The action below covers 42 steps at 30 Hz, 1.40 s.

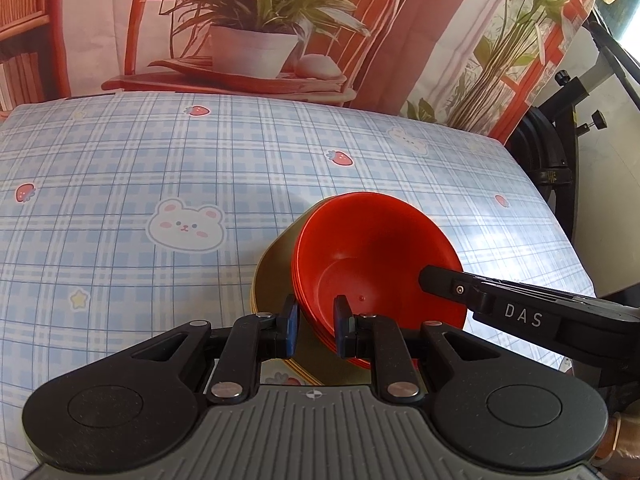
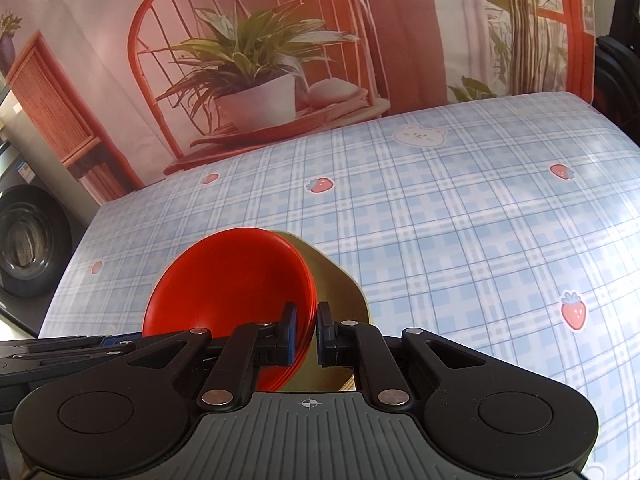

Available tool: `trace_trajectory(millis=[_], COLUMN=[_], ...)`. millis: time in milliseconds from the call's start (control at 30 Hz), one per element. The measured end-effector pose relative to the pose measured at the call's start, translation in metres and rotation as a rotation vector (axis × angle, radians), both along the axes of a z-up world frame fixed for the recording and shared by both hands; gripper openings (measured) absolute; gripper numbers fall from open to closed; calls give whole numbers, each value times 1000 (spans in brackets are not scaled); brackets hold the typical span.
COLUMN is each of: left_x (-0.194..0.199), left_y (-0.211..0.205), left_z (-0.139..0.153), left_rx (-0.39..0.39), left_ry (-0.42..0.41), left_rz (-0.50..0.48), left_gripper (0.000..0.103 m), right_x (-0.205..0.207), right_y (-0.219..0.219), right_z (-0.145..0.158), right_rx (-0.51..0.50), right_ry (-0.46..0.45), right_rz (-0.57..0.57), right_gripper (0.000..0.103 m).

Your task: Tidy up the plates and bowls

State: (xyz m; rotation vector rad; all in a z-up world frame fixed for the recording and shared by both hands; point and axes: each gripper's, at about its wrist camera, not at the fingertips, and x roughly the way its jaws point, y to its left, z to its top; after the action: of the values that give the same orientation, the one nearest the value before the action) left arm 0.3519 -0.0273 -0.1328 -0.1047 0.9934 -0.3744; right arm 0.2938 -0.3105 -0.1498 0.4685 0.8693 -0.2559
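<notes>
A stack of red bowls [image 1: 372,248] sits on a stack of olive-yellow plates [image 1: 276,268] near the front of the table. My left gripper [image 1: 316,320] is shut on the near left rim of the red bowls, one finger inside and one outside. In the right wrist view the red bowls [image 2: 232,276] and the yellow plates [image 2: 340,296] show too. My right gripper [image 2: 307,328] is shut on the right rim of the red bowls. The right gripper's finger [image 1: 444,280] shows inside the bowl in the left wrist view.
The table carries a blue plaid cloth [image 1: 160,168] with bears and strawberries. A printed backdrop with a chair and plant [image 1: 256,32] hangs behind. A black stand [image 1: 560,152] is past the right edge, and a washing machine [image 2: 28,240] past the left.
</notes>
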Motion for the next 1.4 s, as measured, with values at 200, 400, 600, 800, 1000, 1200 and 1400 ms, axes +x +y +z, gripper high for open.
trace_trajectory(millis=[200, 400, 600, 800, 1000, 1200, 1400], left_x=[0, -11, -27, -55, -90, -122, -152], left_y=[-3, -2, 4, 11, 14, 17, 18], left_z=[2, 14, 32, 52, 68, 83, 99], left_rx=[24, 26, 39, 83, 138, 151, 193], left_ry=[-4, -69, -141, -243, -323, -383, -433], left_rz=[6, -9, 22, 58, 79, 94, 115], left_gripper=[20, 47, 49, 57, 69, 81, 83], right_x=[1, -5, -20, -39, -67, -98, -124], right_y=[-1, 3, 7, 18, 35, 51, 62], right_z=[2, 17, 32, 47, 65, 79, 95], right_rx=[-12, -55, -110, -176, -230, -258, -257], right_ry=[9, -20, -53, -81, -138, -187, -221], right_rz=[0, 15, 21, 50, 75, 80, 83], right_gripper=[9, 16, 16, 17, 29, 59, 90])
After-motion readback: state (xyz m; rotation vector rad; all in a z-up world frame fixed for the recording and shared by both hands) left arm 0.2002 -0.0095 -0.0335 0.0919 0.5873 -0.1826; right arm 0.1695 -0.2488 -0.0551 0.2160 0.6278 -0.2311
